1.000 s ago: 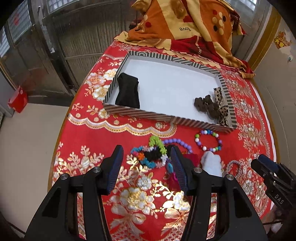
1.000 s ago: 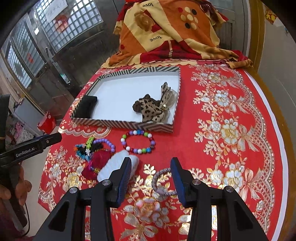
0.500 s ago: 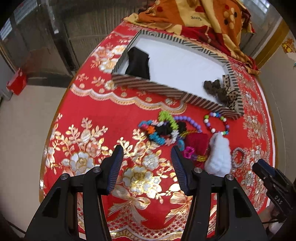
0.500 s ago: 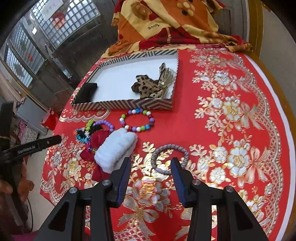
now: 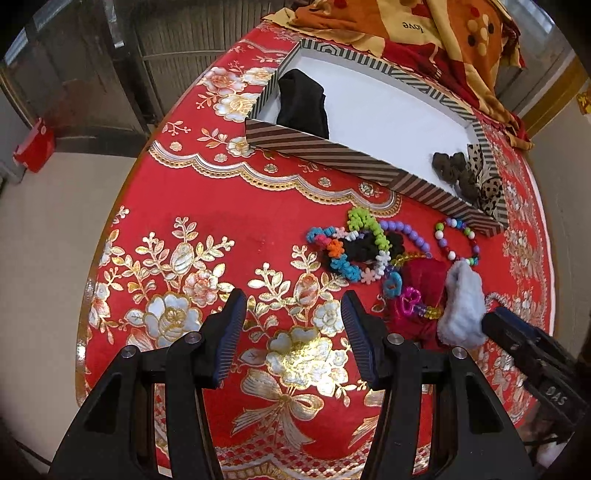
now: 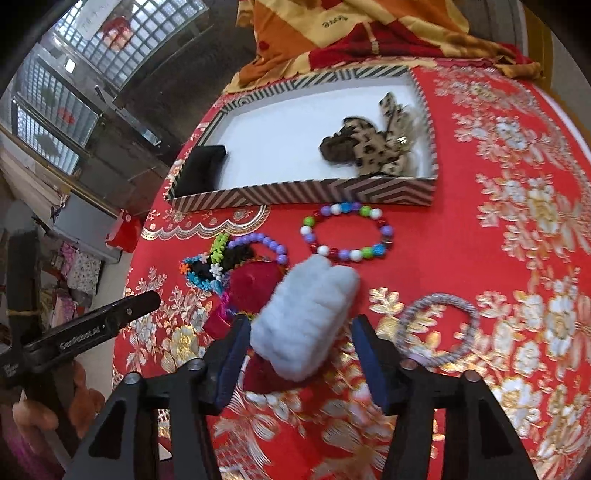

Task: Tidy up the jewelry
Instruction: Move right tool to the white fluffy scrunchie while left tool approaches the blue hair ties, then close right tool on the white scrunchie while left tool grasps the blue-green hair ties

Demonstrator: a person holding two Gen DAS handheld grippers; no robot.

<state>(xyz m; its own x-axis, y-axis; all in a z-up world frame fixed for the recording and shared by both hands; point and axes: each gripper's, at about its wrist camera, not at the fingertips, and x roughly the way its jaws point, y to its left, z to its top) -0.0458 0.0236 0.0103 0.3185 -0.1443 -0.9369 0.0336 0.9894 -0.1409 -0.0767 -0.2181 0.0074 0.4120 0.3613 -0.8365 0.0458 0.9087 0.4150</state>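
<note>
Red velvet piece (image 6: 255,284): mostly buried under the white fluffy scrunchie (image 6: 306,314), shape unreadable. Black scrunchie (image 5: 365,249) sits half under the coloured spiral bands (image 5: 340,254), edges lost. Silver bangle (image 5: 495,297) at 3 o'clock in the left wrist view shows only a sliver behind the fluff and the right gripper (image 5: 517,339). Blanket (image 6: 362,29) cut off at 12 o'clock. Tablecloth (image 6: 332,424) near 6 o'clock is motion-blurred.
</note>
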